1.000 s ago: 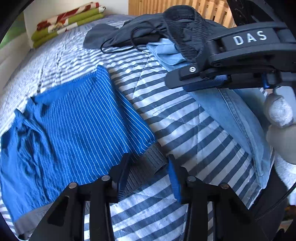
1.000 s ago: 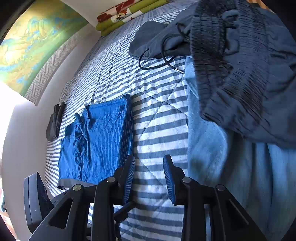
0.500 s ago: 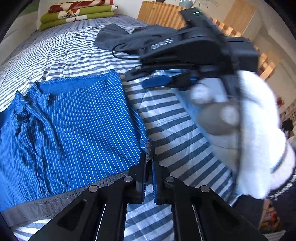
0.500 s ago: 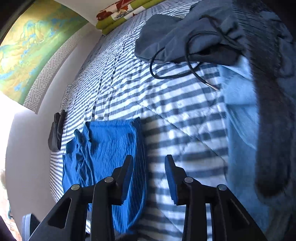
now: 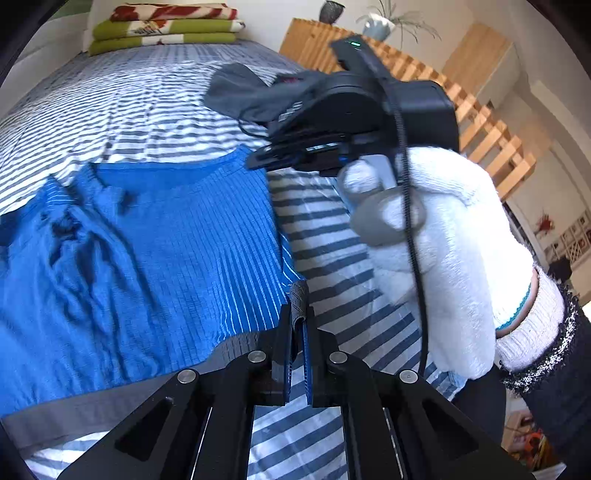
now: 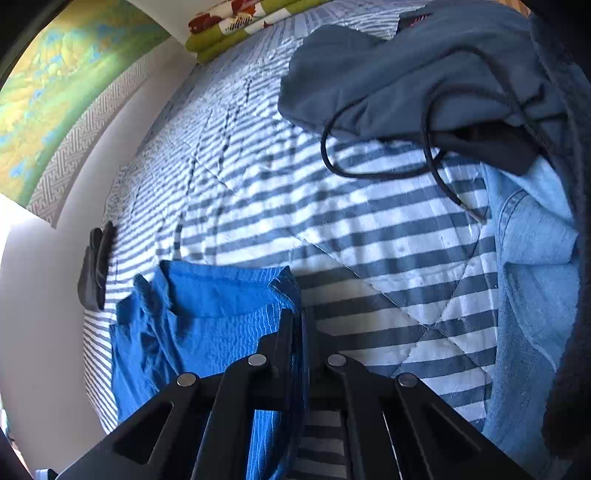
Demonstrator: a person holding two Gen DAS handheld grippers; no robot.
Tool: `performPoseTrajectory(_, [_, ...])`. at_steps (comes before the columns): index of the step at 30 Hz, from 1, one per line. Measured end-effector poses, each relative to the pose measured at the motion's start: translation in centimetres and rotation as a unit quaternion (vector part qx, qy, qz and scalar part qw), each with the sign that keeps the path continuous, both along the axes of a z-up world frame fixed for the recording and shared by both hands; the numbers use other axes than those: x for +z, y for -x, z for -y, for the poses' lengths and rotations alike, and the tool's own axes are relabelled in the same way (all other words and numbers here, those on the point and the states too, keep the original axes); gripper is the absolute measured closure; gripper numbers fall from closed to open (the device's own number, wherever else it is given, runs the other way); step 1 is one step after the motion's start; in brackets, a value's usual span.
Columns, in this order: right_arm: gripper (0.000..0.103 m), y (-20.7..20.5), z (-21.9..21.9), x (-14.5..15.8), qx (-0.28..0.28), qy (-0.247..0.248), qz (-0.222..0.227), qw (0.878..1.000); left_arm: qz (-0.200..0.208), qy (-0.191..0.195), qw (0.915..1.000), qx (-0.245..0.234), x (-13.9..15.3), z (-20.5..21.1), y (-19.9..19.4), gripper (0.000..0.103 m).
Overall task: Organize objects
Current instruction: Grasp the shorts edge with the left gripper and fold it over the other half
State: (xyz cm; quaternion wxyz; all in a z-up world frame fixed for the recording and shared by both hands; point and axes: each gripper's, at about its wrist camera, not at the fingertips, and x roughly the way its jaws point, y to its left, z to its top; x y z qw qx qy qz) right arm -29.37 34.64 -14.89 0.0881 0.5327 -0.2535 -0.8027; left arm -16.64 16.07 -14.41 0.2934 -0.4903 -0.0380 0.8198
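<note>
Blue pin-striped shorts (image 5: 155,258) with a grey waistband lie flat on the striped bed cover (image 5: 147,99). My left gripper (image 5: 298,325) is shut on the right end of the grey waistband. My right gripper (image 6: 301,328) is shut on the shorts' (image 6: 207,317) far right corner at the leg hem. In the left wrist view the right gripper (image 5: 295,157) is held by a white-gloved hand over that far corner.
A dark grey garment with a black drawstring (image 6: 424,85) and light blue denim (image 6: 535,280) lie to the right. Folded green and red blankets (image 5: 166,27) sit at the head of the bed. A dark object (image 6: 96,266) lies by the wall. A wooden slatted rail (image 5: 461,107) stands on the right.
My left gripper closed on the waistband end about half a second ago. My right gripper moved down and left from the dark clothes and closed on the shorts' far corner.
</note>
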Motion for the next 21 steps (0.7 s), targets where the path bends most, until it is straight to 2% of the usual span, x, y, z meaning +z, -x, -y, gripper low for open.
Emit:
performPoseTrajectory(6, [0.100, 0.3, 3.9, 3.7, 0.011, -0.007, -0.029, 0.999, -0.003, -0.030, 0.9985, 0.045, 1.1, 6.2, -0.9, 0.099])
performPoseTrajectory(10, [0.100, 0.9, 8.8, 6.2, 0.035, -0.026, -0.052, 0.998, -0.016, -0.034, 0.9960, 0.081, 1.7, 11.1, -2.0, 0.099])
performPoseTrajectory(12, [0.100, 1.2, 12.2, 7.2, 0.053, -0.052, -0.070, 0.995, -0.024, -0.033, 0.9941, 0.100, 1.8, 13.9, -2.7, 0.099])
performPoseTrajectory(18, [0.100, 2.0, 19.9, 7.2, 0.078, -0.074, -0.074, 0.992, -0.007, -0.051, 0.9874, 0.150, 0.8, 20.7, -3.9, 0.102])
performPoseTrajectory(21, [0.100, 2.3, 23.0, 7.0, 0.095, -0.087, -0.073, 0.989, 0.006, -0.074, 0.9828, 0.169, -0.2, 23.7, -4.3, 0.102])
